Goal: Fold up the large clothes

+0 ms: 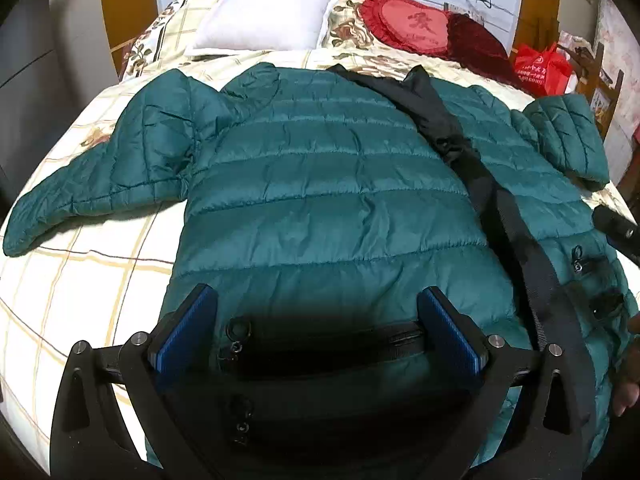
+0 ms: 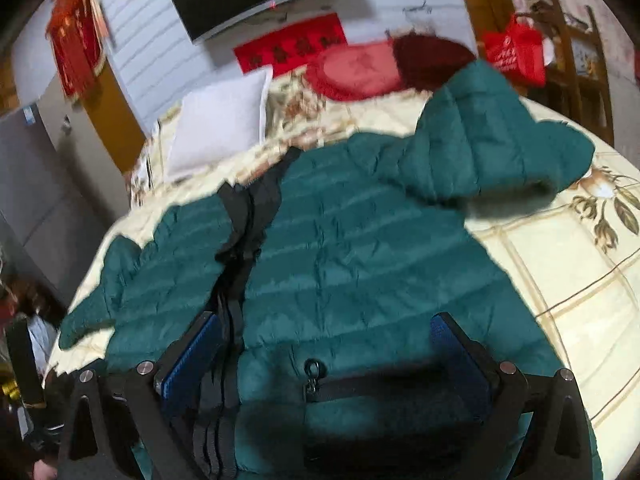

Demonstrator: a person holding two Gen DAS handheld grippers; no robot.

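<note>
A teal quilted puffer jacket (image 1: 320, 184) lies front-up on the bed, its black zip placket (image 1: 492, 196) running down the middle and both sleeves spread. My left gripper (image 1: 316, 300) hovers open over the jacket's left hem, above a black zip pocket (image 1: 320, 344), with nothing between its blue pads. In the right wrist view the same jacket (image 2: 360, 248) fills the middle, its right sleeve (image 2: 492, 140) bent up toward the pillows. My right gripper (image 2: 326, 332) stands open over the right hem pocket (image 2: 380, 384) beside the placket (image 2: 240, 240).
The bed (image 1: 80, 288) has a cream checked floral cover. A white pillow (image 1: 268, 12) and red heart cushion (image 1: 416, 24) lie at its head. A red bag (image 1: 542, 66) sits at the right on wooden furniture. A hand (image 1: 632, 368) shows at the right edge.
</note>
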